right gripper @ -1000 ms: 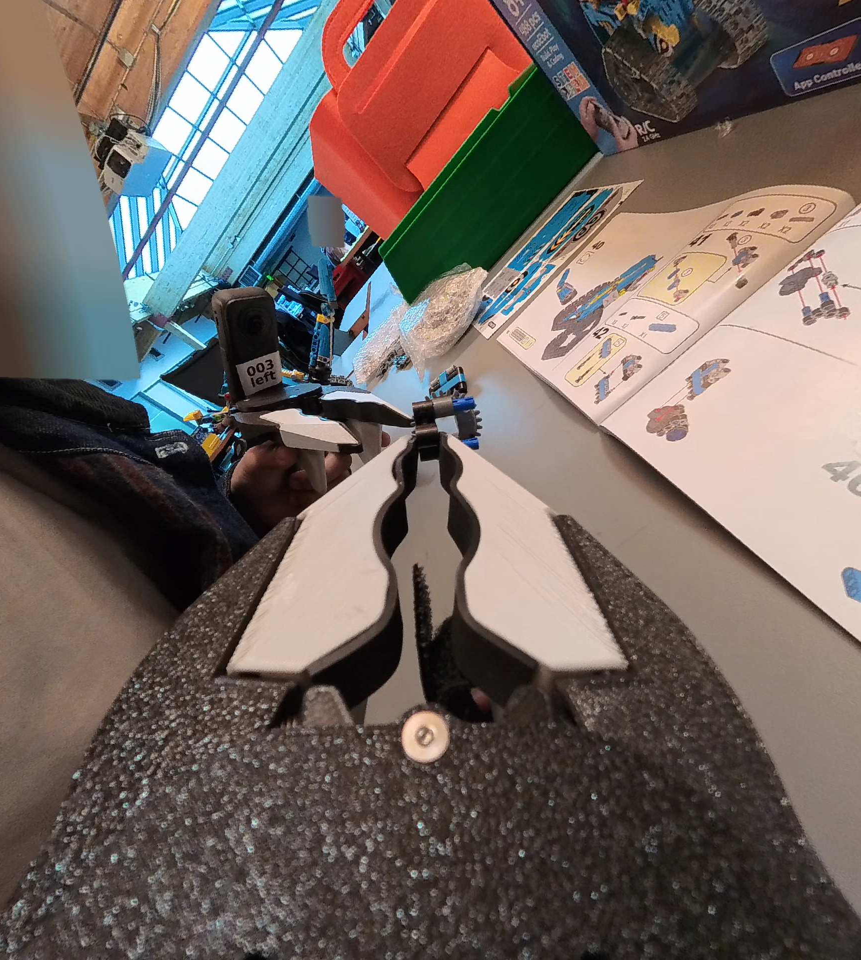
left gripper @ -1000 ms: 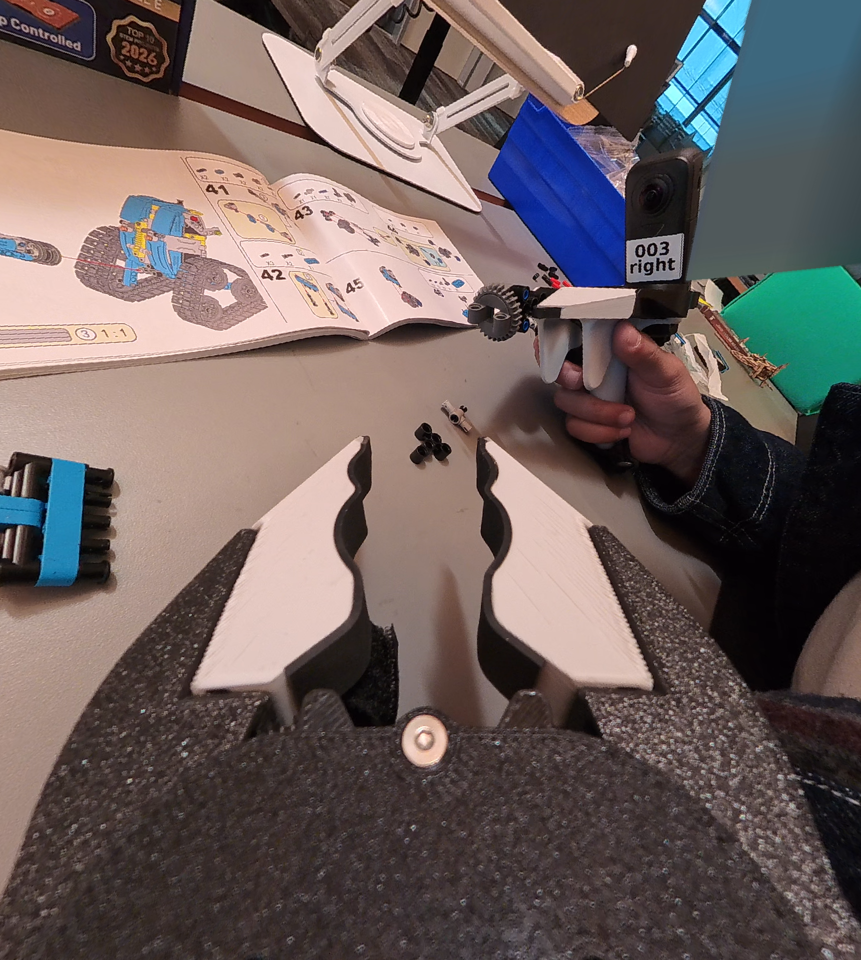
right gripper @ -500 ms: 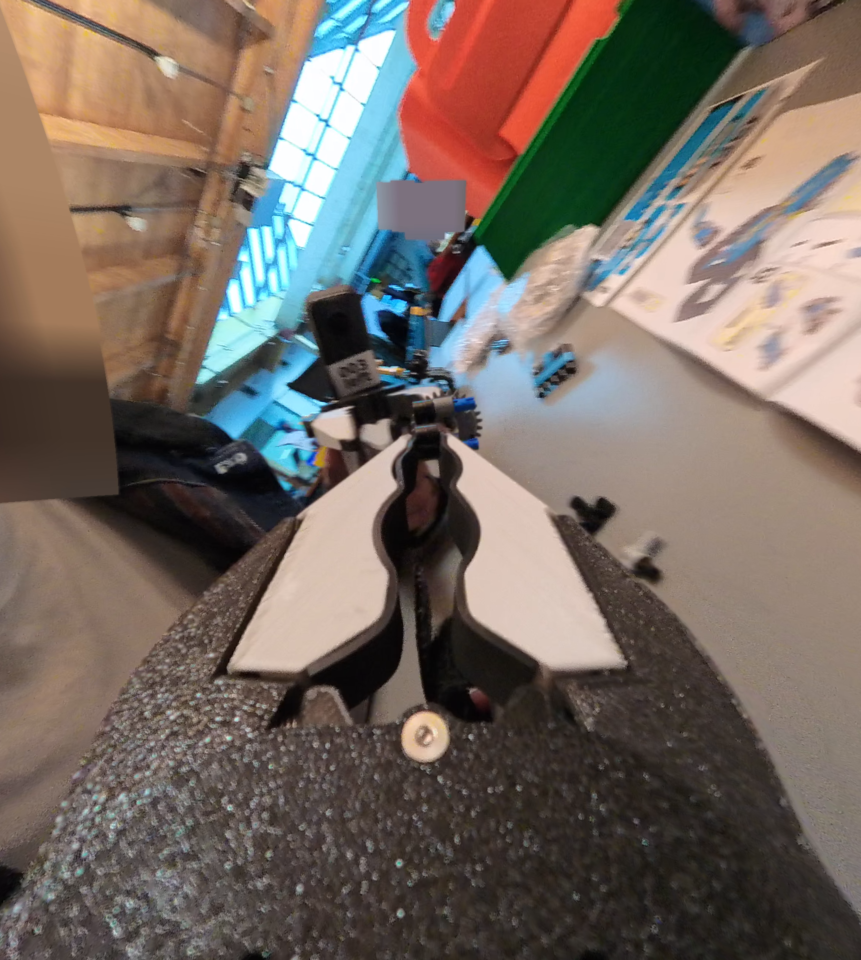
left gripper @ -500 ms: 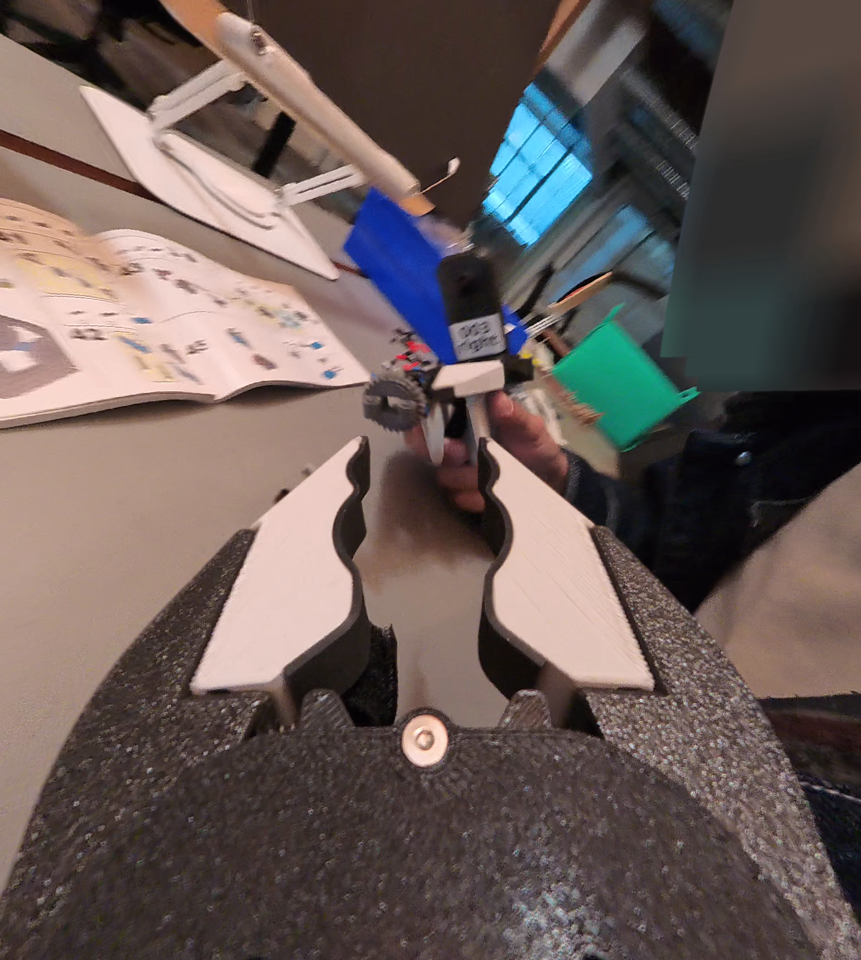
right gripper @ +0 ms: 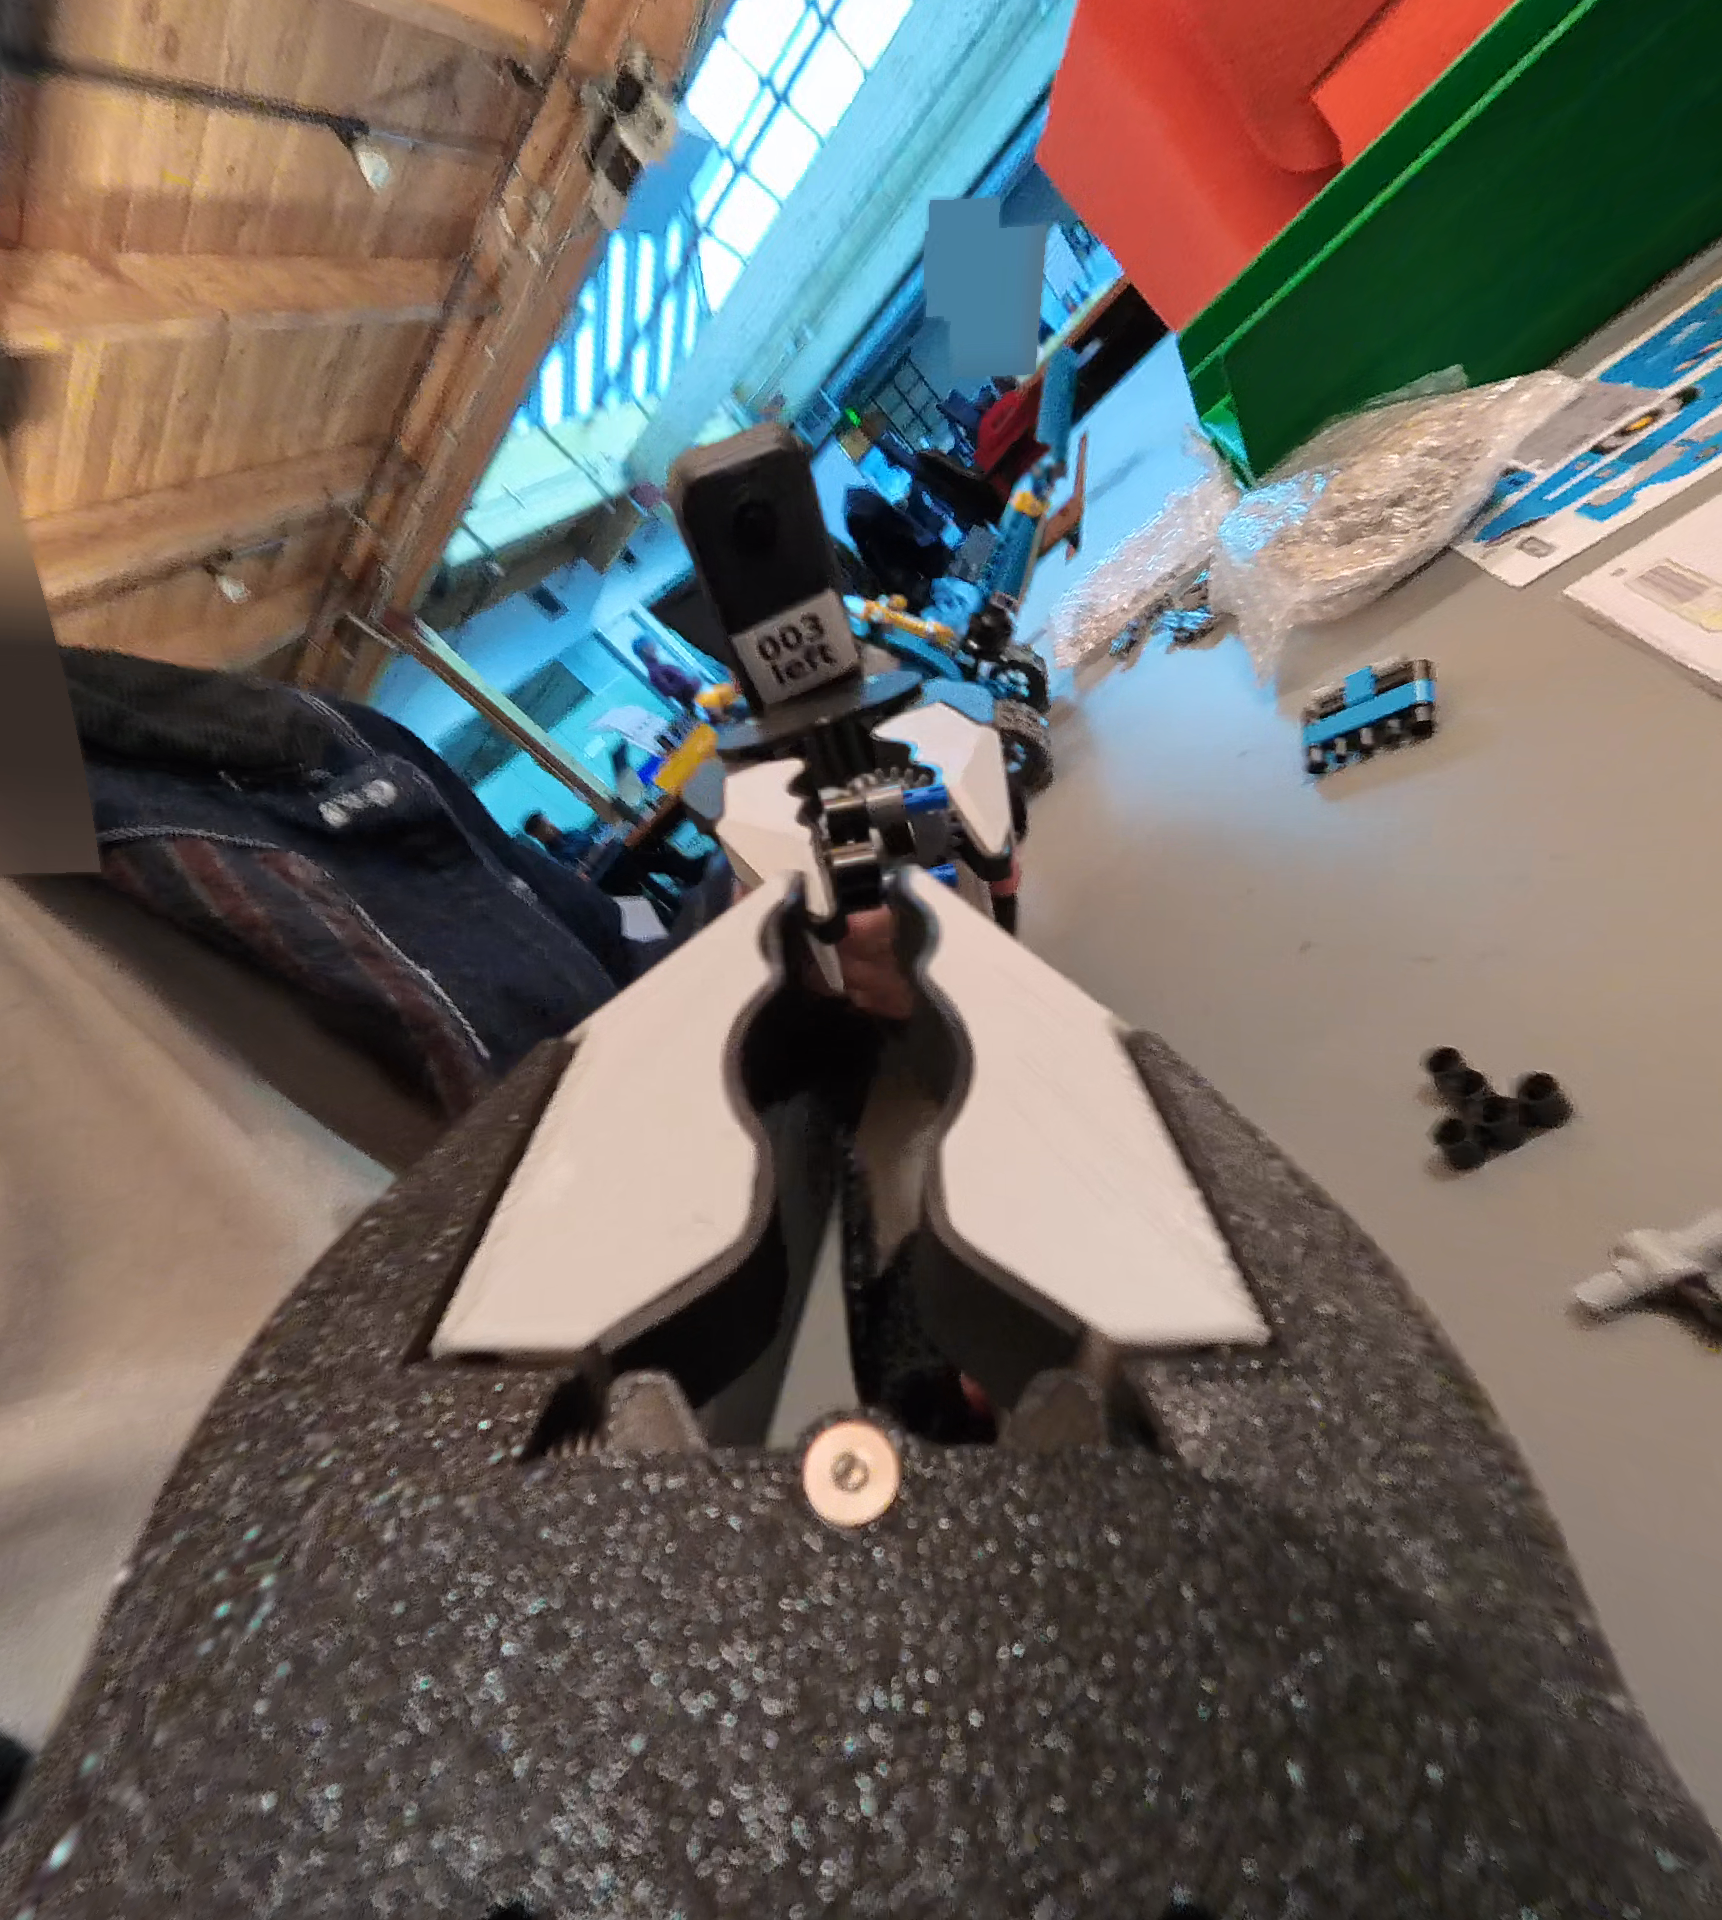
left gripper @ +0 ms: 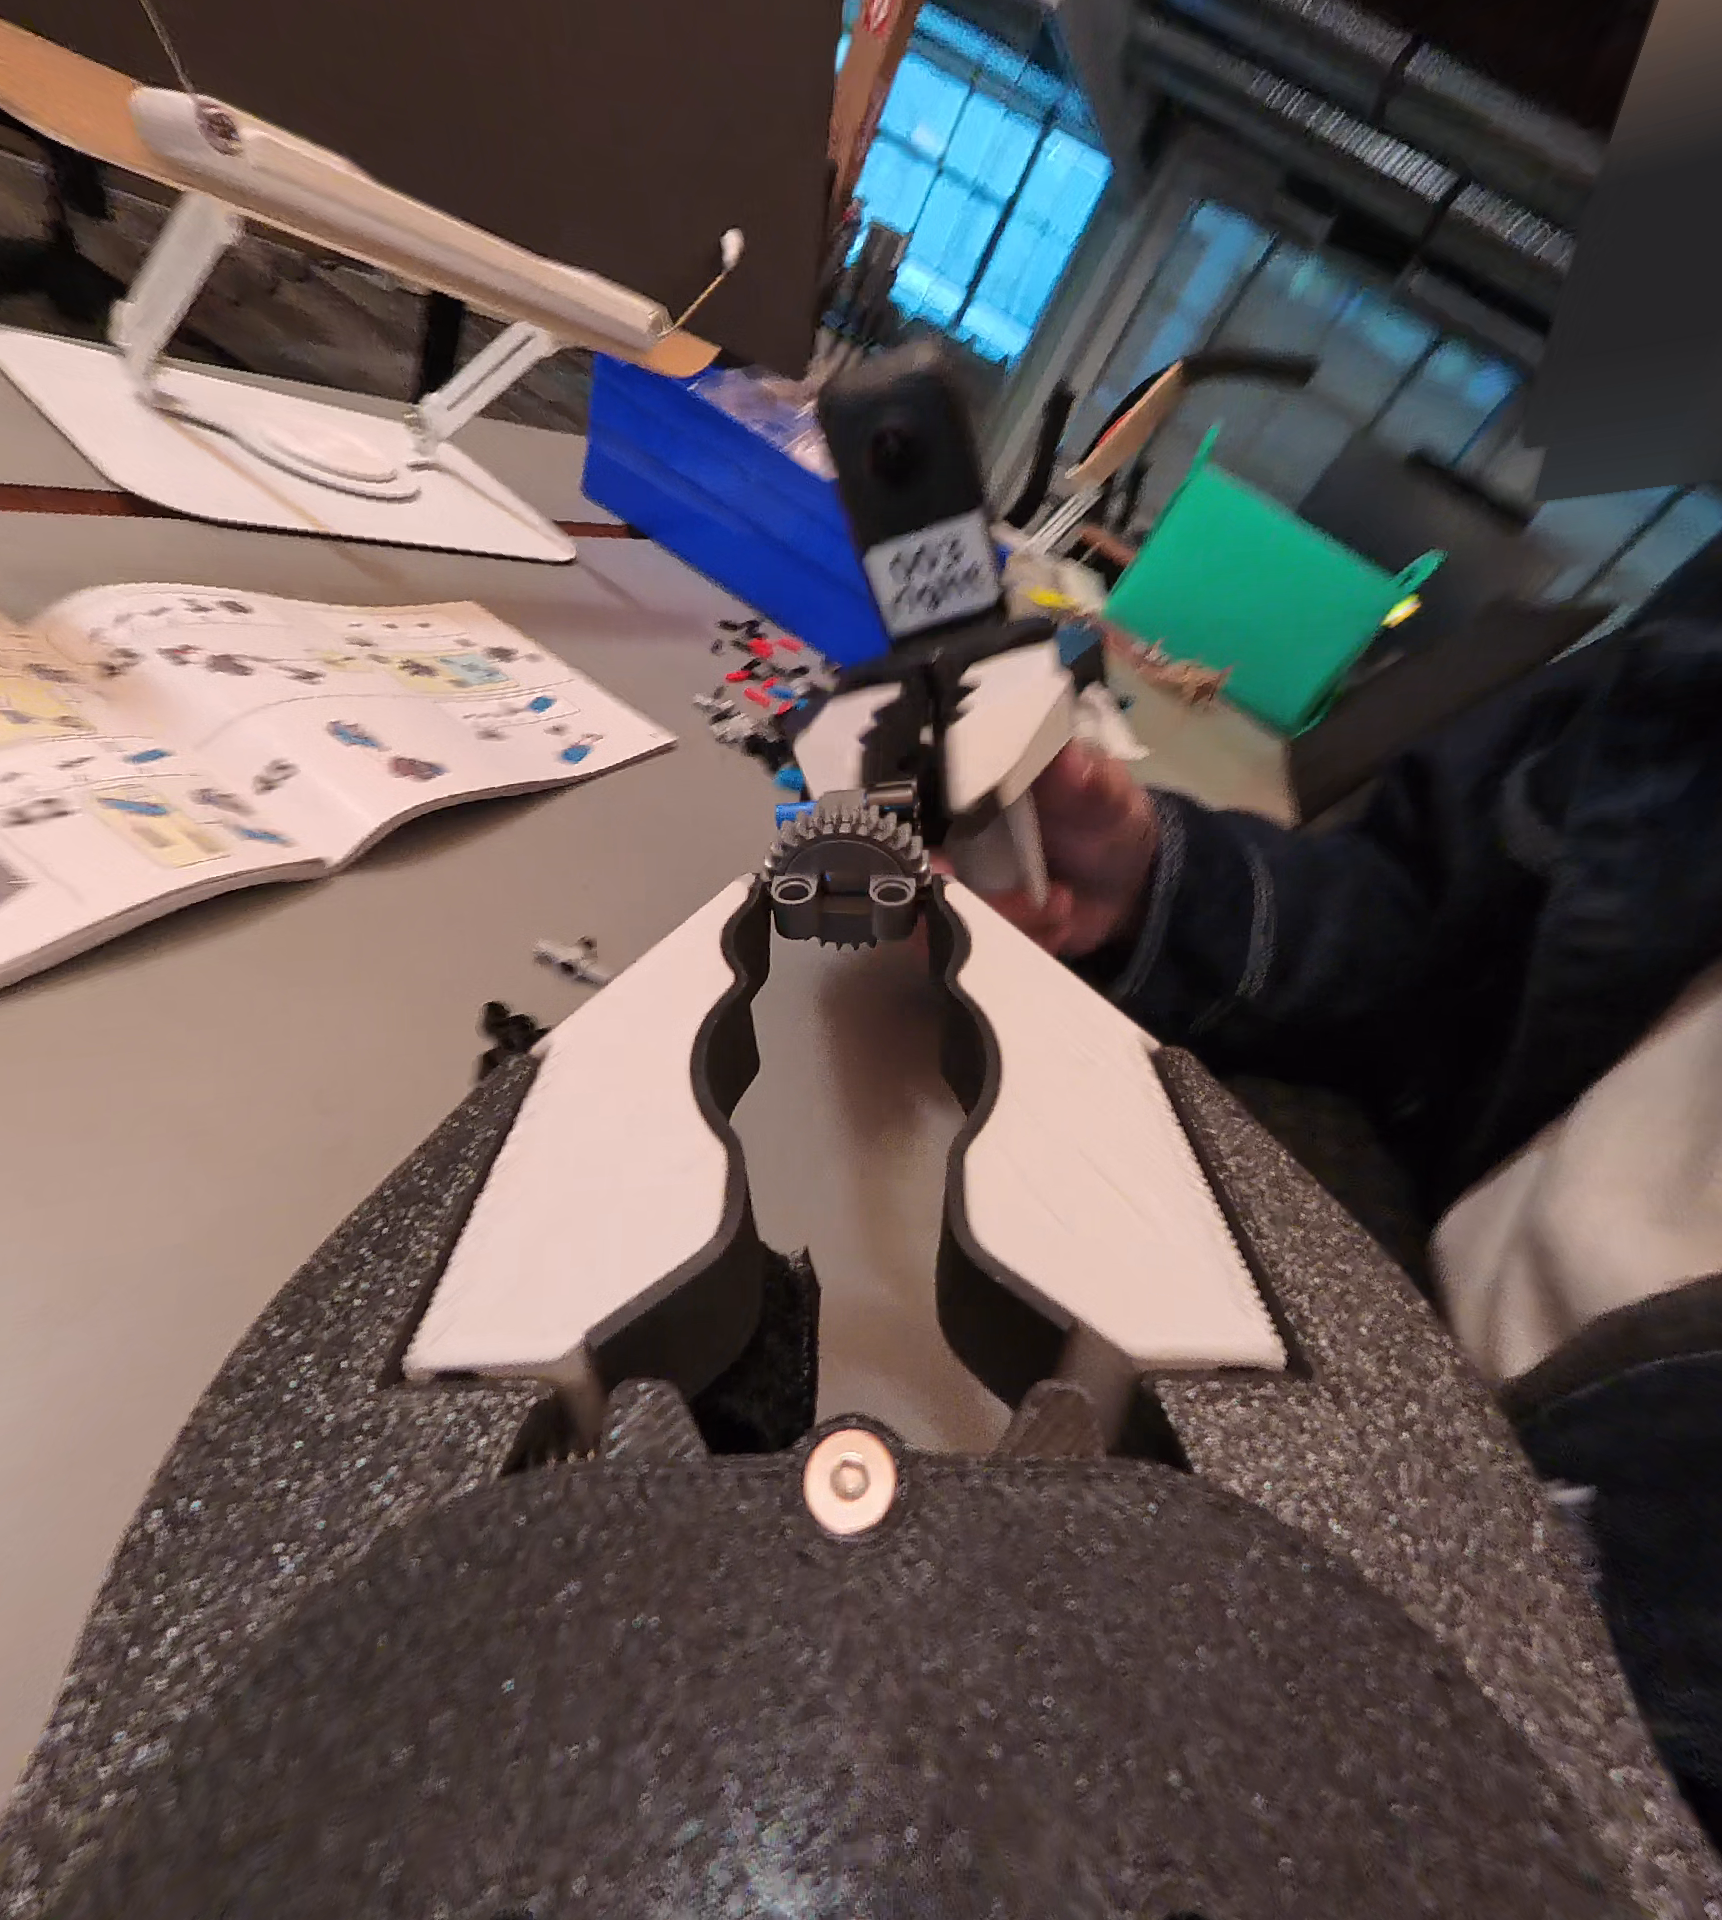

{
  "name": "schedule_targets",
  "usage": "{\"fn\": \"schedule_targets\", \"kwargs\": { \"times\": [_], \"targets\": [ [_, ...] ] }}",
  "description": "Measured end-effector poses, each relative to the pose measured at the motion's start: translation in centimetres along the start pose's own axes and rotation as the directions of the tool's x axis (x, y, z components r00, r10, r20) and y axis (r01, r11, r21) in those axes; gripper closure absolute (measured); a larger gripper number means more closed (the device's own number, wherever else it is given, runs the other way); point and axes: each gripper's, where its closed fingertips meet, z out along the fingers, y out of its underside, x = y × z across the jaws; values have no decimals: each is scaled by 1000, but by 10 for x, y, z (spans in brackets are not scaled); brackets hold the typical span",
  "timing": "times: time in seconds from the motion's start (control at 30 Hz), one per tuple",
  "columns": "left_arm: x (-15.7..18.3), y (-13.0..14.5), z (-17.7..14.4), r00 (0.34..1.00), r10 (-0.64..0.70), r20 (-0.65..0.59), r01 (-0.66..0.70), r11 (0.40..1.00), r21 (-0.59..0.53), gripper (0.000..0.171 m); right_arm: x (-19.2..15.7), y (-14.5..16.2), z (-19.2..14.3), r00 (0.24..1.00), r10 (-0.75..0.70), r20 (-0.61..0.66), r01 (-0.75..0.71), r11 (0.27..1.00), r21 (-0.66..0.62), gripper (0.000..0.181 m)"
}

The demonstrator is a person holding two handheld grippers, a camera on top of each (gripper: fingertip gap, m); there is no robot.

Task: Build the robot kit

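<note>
A small gear assembly [left gripper: 844, 883], a dark grey gear with black and blue pins, hangs in the air above the grey table [left gripper: 161, 1195]. My left gripper [left gripper: 844, 906] has its fingertips closed against both sides of the gear. My right gripper [right gripper: 844, 899] faces it head-on and is shut on the black end of the same assembly [right gripper: 878, 821]. The right gripper also shows in the left wrist view [left gripper: 924, 748], held by a hand. The left gripper shows in the right wrist view [right gripper: 867, 790].
An open instruction booklet [left gripper: 213, 727] lies to the left, a white stand [left gripper: 296, 468] behind it. A blue bin [left gripper: 722, 499], a green bin [left gripper: 1241, 613] and loose small parts [left gripper: 753, 675] lie beyond. A black connector [right gripper: 1491, 1122], grey pin [right gripper: 1657, 1268] and blue-black block [right gripper: 1366, 717] lie on the table. The grippers are tip to tip, or close to it. The left tips stand about 11 centimeters off the black connector [right gripper: 1491, 1122].
My left gripper rose and swung right to face the right gripper, and its fingers closed in around the gear. The right gripper turned towards it, still holding the assembly.
</note>
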Motion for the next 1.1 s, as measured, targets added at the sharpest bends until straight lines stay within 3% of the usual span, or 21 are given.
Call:
{"fn": "schedule_targets", "kwargs": {
  "times": [0.03,0.1,0.17,0.23,0.3,0.7,1.1],
  "targets": [
    [-4,3,-1,999,24,31,-23,1000,-18,142,7,-1,-6,998,-32,-45,31,999,-25,155],
    [-16,11,-4,990,94,109,-86,994,-73,142,36,-2,-26,963,-156,-220,133,984,-115,152],
    [-20,17,-5,978,148,144,-132,985,-112,142,75,10,-50,834,-364,-415,239,915,-324,152],
    [-19,21,-3,978,154,137,-137,982,-127,142,93,28,-62,745,-511,-429,276,821,-499,151],
    [-20,23,-2,982,133,134,-115,984,-136,142,105,30,-73,665,-606,-437,304,753,-583,150],
    [-25,21,-6,981,112,159,-94,989,-115,142,123,32,-75,676,-623,-393,285,713,-640,156],
    [-25,18,-7,982,108,152,-94,990,-102,141,126,38,-73,709,-656,-258,338,637,-692,157]
  ]
}}
